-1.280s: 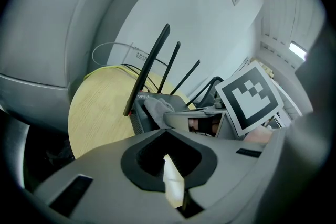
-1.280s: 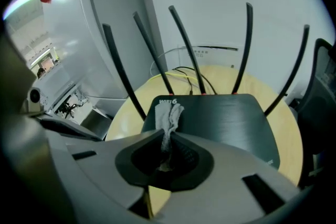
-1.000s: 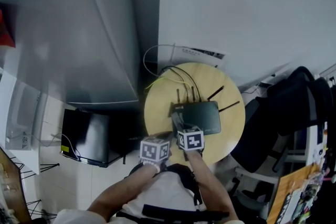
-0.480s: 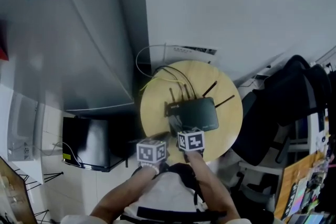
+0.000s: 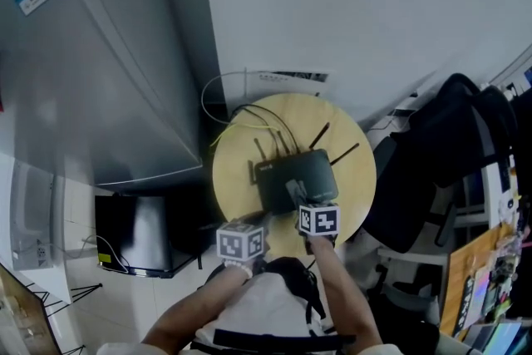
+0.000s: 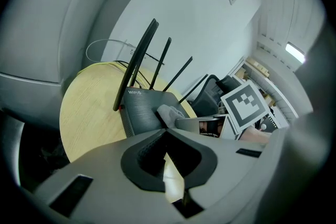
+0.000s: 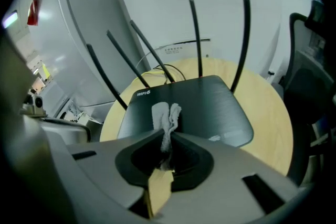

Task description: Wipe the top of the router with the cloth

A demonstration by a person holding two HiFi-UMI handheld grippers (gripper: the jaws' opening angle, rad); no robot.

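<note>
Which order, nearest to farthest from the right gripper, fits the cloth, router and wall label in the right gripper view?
1. cloth, pinched between the jaws.
2. router, directly ahead, under the cloth.
3. wall label, farthest back, upper centre.

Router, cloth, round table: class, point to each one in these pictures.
router (image 7: 210, 102): right gripper view, bare top panel.
cloth (image 7: 160, 113): right gripper view, bunched end on the router.
round table (image 5: 233, 183): head view, bare wood left of router.
</note>
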